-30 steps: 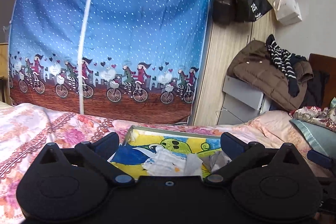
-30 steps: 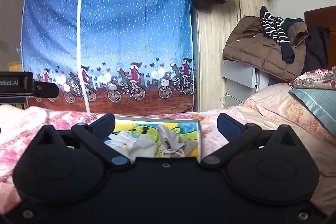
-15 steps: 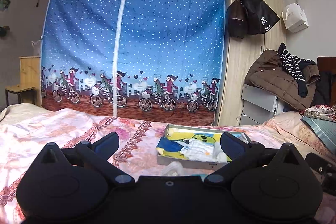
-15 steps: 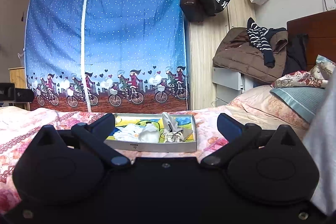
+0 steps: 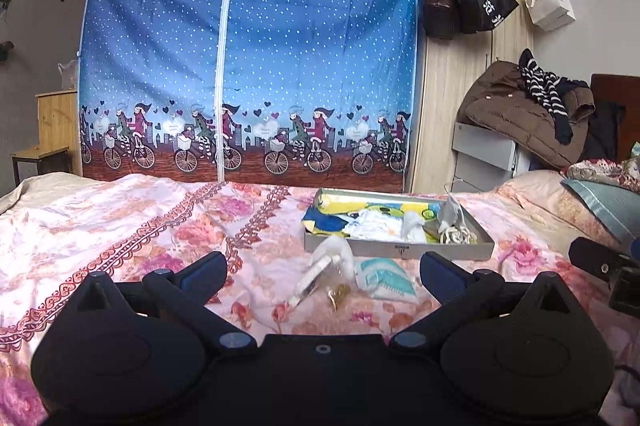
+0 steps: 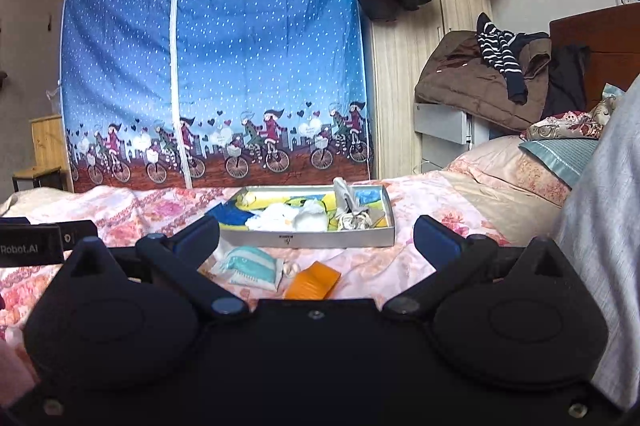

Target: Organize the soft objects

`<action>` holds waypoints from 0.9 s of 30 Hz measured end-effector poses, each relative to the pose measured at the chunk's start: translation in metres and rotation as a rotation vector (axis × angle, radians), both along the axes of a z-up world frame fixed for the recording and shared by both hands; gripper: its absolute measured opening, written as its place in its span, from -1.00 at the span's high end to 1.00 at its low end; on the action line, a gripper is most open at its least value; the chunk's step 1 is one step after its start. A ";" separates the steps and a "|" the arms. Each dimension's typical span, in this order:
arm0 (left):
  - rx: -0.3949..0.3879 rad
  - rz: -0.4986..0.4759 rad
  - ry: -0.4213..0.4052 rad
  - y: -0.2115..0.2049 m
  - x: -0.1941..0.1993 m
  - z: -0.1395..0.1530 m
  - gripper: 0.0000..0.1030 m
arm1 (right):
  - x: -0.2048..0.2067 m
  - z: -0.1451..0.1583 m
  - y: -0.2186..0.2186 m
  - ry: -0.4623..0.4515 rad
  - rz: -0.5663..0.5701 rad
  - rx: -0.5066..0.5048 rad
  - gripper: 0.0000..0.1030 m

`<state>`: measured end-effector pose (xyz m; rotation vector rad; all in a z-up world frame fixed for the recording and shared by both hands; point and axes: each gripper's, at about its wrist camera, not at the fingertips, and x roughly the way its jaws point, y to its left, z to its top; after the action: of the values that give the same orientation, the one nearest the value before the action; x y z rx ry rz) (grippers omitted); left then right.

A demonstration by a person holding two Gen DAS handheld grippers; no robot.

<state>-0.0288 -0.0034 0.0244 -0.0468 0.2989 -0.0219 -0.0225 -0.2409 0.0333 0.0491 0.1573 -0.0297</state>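
A shallow grey box (image 5: pixel 400 250) (image 6: pixel 312 238) with a bright cartoon lining sits on the floral bedspread. It holds white cloths (image 5: pixel 376 224) (image 6: pixel 288 218) and a grey mask with straps (image 5: pixel 452 222) (image 6: pixel 352 210). In front of it lie a teal-and-white pouch (image 5: pixel 384 280) (image 6: pixel 250 266), a clear plastic bag (image 5: pixel 328 266) and an orange packet (image 6: pixel 314 280). My left gripper (image 5: pixel 322 268) stands open and empty, short of the bag and pouch. Wide apart too are the fingers of my right gripper (image 6: pixel 316 232), with nothing held, just before the box.
A blue fabric wardrobe (image 5: pixel 248 58) with a bicycle print stands behind the bed. A wooden cupboard (image 5: pixel 452 86) with hanging dark bags is to its right. Coats are piled on a grey unit (image 5: pixel 524 114). Pillows (image 6: pixel 560 154) lie at the right, and a small wooden table (image 5: pixel 40 154) at the left.
Both grippers have drawn back from the box, which now looks smaller and farther. The pouch, plastic bag and orange packet on the bedspread have come into view. Both stay open.
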 end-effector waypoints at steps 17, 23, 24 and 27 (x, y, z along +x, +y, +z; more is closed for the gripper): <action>-0.049 0.009 0.180 0.009 0.028 -0.024 -0.99 | 0.023 -0.028 0.013 0.203 -0.010 -0.029 -0.99; -0.032 -0.010 0.193 0.004 0.030 -0.027 -0.99 | 0.028 -0.036 0.017 0.240 -0.012 -0.033 -0.99; -0.033 -0.011 0.196 0.004 0.031 -0.028 -0.99 | 0.028 -0.037 0.017 0.243 -0.011 -0.031 -0.99; -0.035 -0.009 0.201 0.004 0.032 -0.028 -0.99 | 0.029 -0.038 0.016 0.252 -0.012 -0.032 -0.99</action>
<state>0.0032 0.0006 -0.0037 -0.0824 0.5000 -0.0309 0.0068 -0.2252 -0.0044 0.0146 0.4084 -0.0499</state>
